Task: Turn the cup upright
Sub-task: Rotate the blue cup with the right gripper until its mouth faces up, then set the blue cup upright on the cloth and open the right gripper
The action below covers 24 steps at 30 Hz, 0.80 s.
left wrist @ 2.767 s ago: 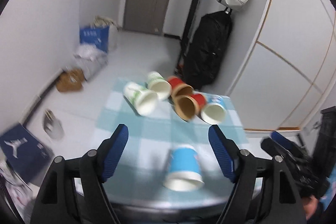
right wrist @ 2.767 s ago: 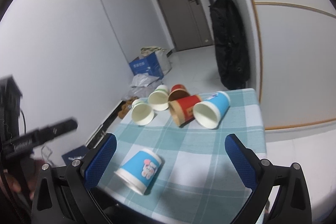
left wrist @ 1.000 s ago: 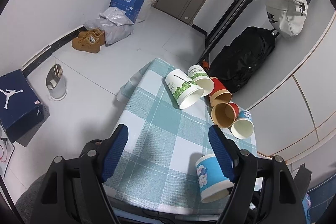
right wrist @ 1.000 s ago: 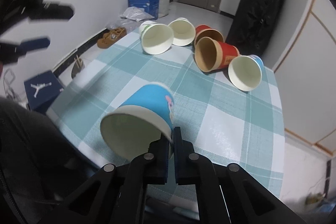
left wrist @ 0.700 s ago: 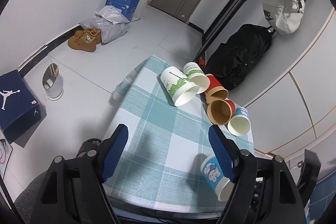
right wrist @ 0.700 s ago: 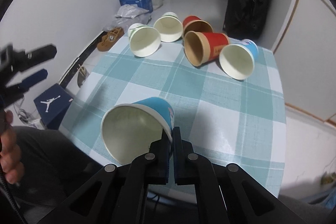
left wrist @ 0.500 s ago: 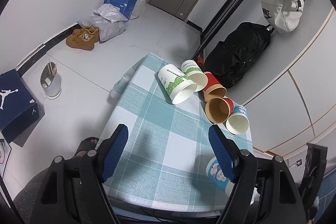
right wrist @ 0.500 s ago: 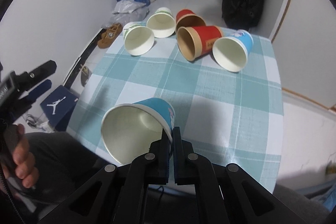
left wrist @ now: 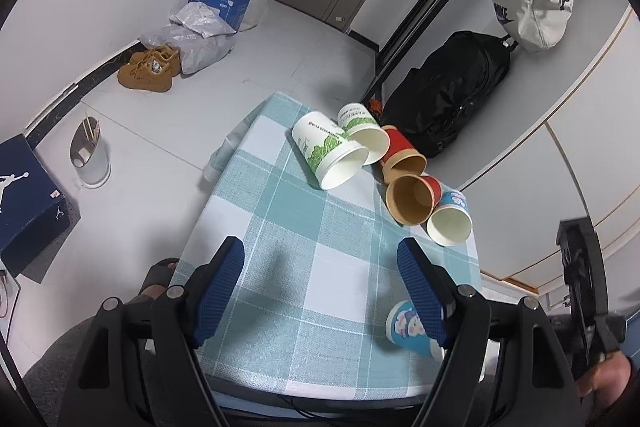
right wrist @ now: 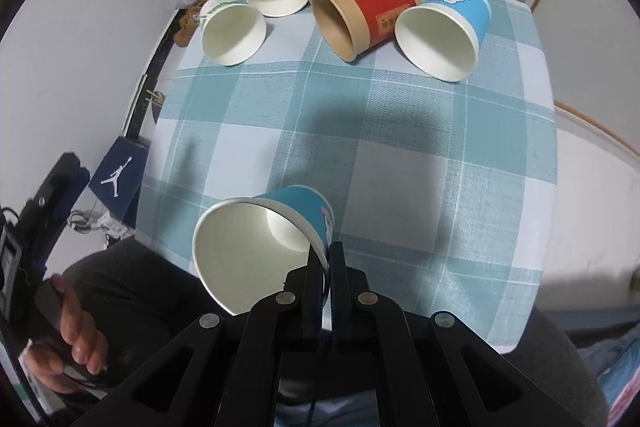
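Observation:
My right gripper [right wrist: 326, 251] is shut on the rim of a blue paper cup [right wrist: 260, 243] with a cartoon print. It holds the cup tilted, mouth toward the camera, over the table's near edge. The same cup [left wrist: 408, 327] shows in the left wrist view, low at the right, partly behind my right finger. My left gripper [left wrist: 320, 275] is open and empty, raised above the near left part of the checked tablecloth [left wrist: 304, 247].
Several cups lie on their sides at the far end: two white-green [right wrist: 234, 33], two red [right wrist: 360, 17] and one blue [right wrist: 442, 37]. A black backpack [left wrist: 448, 91] and a white bag [left wrist: 532, 11] hang by the wall. Boxes, shoes and a bin are on the floor at the left.
My right gripper has taken hold of the blue cup by its rim, lifted it and turned it more upright. The left gripper has risen and pulled back, still open.

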Tool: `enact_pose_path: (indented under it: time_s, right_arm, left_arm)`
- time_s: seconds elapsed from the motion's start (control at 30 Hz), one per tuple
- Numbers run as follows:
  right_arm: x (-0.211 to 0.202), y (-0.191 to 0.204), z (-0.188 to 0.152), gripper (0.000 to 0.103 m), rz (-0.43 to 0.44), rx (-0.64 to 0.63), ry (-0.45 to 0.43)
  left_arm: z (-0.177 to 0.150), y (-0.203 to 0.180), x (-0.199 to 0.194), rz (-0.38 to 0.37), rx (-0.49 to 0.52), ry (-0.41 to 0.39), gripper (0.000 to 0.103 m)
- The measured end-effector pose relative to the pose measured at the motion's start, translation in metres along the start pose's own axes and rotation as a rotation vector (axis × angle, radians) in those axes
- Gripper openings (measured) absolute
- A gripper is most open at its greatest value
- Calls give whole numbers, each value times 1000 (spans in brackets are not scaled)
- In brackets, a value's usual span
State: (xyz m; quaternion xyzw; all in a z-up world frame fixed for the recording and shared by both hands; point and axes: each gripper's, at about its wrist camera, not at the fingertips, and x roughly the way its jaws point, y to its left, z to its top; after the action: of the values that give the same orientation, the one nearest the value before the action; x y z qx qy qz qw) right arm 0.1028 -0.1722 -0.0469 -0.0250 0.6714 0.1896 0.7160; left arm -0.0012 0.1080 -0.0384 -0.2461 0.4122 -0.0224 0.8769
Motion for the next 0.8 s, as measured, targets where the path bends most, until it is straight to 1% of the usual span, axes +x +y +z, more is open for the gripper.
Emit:
enact_pose_path:
  time_s: [0.13,0.2,0.27,0.33,0.4,0.43,0.47,0.5,0.53,0.63,0.67,0.7,0.73,0.77,0.8]
  right_arm:
    - [7,-8,8,10,6,38,32]
    - [7,-8,8,14,5,34,18]
    - [2,-7,7,31,-4,15,-16]
    - [-5,-7,5,38,4,-1,-58]
    - [-12,-9,2,39,24,-3,-94]
    - [-16,-12,0,41,34,0,-110]
    - [-20,-15,-4,47,52,6,-137]
    - [-23,-17,-7,50,60,13,-157]
    - [-26,-20,-11,53,64,18,-182]
    - [-37,-30,-30,54,82,26,-286]
    - [-41,-32,-35,58,85,31,-319]
    - [-44,-34,-41,61,97,33,-363]
    - [-48,-35,-47,66,103,31,-409]
    - [-52,-36,-51,68,101,27,-446]
    - [-56,-36,-57,69,99,18,-493]
  left_arm:
    - [-2,-4,2,16,14,9,75]
    - [-3,-7,3,27,28,8,75]
    - [-4,-9,5,33,38,13,75]
    - [-5,-11,7,31,48,19,75]
    - [-6,-16,8,23,63,21,75]
    - [-7,-18,8,26,70,16,75]
    - [-7,-20,9,41,79,8,75]
    - [-8,-24,10,72,91,-5,75]
    - [-8,-27,11,88,98,-10,75]
    - [-11,-37,14,86,116,-20,75]
    - [-12,-41,14,85,133,-28,75]
    - [-14,-48,12,92,162,-45,75]
    - [-16,-52,12,110,180,-62,75]
    - [-17,-58,10,144,209,-95,75]
    - [-18,-62,8,161,227,-116,75]
